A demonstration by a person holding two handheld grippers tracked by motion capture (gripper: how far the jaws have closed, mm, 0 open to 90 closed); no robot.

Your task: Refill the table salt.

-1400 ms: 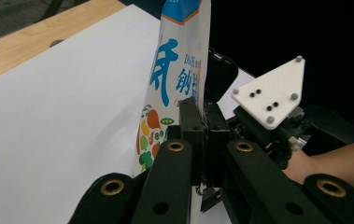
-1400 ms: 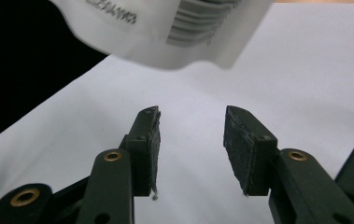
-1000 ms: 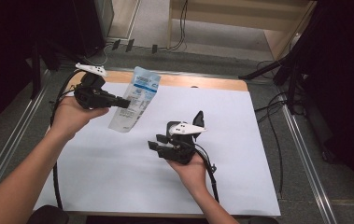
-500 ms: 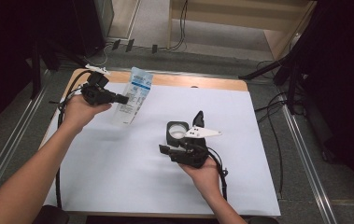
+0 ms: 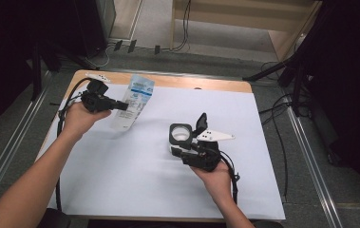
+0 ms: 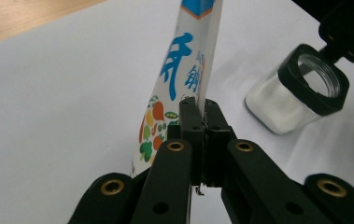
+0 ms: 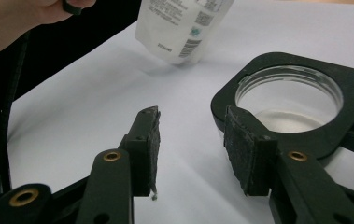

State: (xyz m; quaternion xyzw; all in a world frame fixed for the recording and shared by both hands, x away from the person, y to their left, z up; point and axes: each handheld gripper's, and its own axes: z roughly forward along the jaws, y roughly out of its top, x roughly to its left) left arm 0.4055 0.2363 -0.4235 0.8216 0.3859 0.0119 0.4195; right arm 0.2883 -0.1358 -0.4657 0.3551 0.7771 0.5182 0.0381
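The square glass jar (image 5: 179, 137) with a black rim and an open flip lid is taken as the landmark; it stands on the white paper sheet (image 5: 135, 185) that covers the table.

Nearest to the person, the right gripper (image 5: 187, 148) is held just beside the jar, on the person's side of it. Its jaws are seen apart in the right gripper view, with one pad close against the jar's black rim (image 7: 305, 107) and nothing squeezed between them.

Farther off, up and to the left of the jar, the white and blue plastic pouch (image 5: 132, 100) is held by the left gripper (image 5: 123, 105). The jaws are pressed together on the pouch's thin edge (image 6: 202, 100). The pouch's long side is tilted, with its top farther from the jar. The pouch is well apart from the jar's open mouth, so it likely has to be brought right and nearer before anything can be poured.
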